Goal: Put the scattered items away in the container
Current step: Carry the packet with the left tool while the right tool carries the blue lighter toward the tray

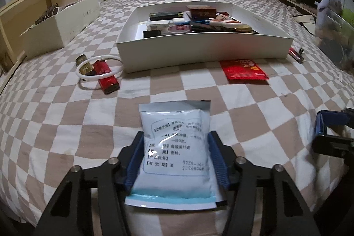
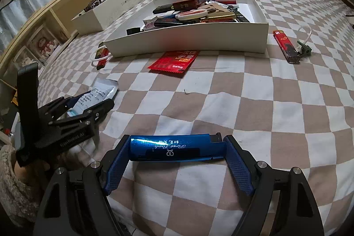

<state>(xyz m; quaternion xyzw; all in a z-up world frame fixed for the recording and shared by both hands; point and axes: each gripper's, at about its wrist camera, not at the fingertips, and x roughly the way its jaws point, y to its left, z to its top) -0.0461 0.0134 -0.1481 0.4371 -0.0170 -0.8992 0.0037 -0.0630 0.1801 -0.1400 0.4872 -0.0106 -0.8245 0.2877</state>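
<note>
Left hand-held gripper [image 1: 176, 160] half closed, pads pressing the white printed foil sachet [image 1: 176, 147] lengthwise, right hand-held gripper [image 2: 177, 156] wide, clamped end-to-end on the glossy blue lighter [image 2: 177, 148] lying crosswise; white shallow cardboard box [image 1: 199, 49] straight ahead of both on the bed, nearer the left.

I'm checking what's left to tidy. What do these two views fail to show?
- Left wrist: white box front wall hides its near contents.
- Left wrist: red lighter mostly behind the box corner.
- Left wrist: sachet print blurred by glare.
- Right wrist: left gripper covers most of the sachet.
</note>
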